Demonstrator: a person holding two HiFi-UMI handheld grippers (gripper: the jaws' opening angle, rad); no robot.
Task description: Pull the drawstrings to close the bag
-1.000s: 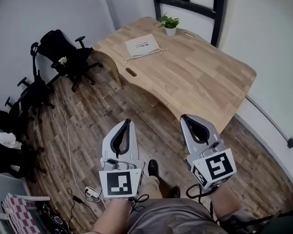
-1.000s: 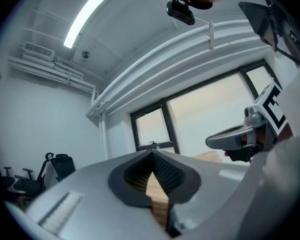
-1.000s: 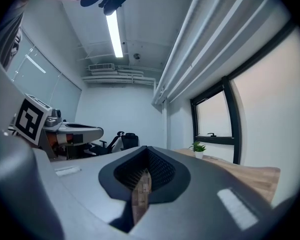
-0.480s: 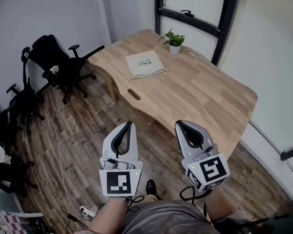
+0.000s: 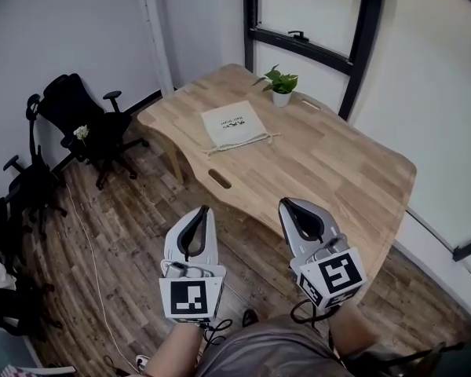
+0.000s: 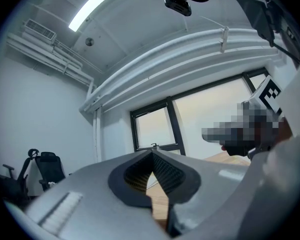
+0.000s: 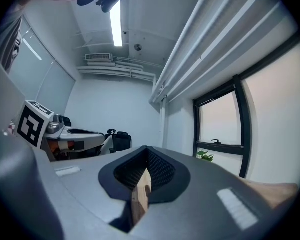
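Note:
A cream drawstring bag (image 5: 234, 125) lies flat on the far left part of the wooden table (image 5: 330, 163), its cords (image 5: 261, 140) trailing off its near right end. Both grippers are held well short of it, over the floor at the table's near edge. My left gripper (image 5: 203, 209) is shut with nothing in it, and so is my right gripper (image 5: 286, 204). In the left gripper view the jaws (image 6: 151, 152) meet at a point in front of the window. The right gripper view shows its jaws (image 7: 146, 148) closed too, aimed up at the wall and ceiling. The bag appears in neither gripper view.
A small potted plant (image 5: 281, 86) stands at the table's far edge, by the black-framed window (image 5: 314, 22). The tabletop has a slot (image 5: 219, 178) near its front curve. Black office chairs (image 5: 82, 120) stand on the wood floor to the left.
The person has stepped closer to the table, so the table and bag sit lower and larger in the head view. Both grippers stay shut and level.

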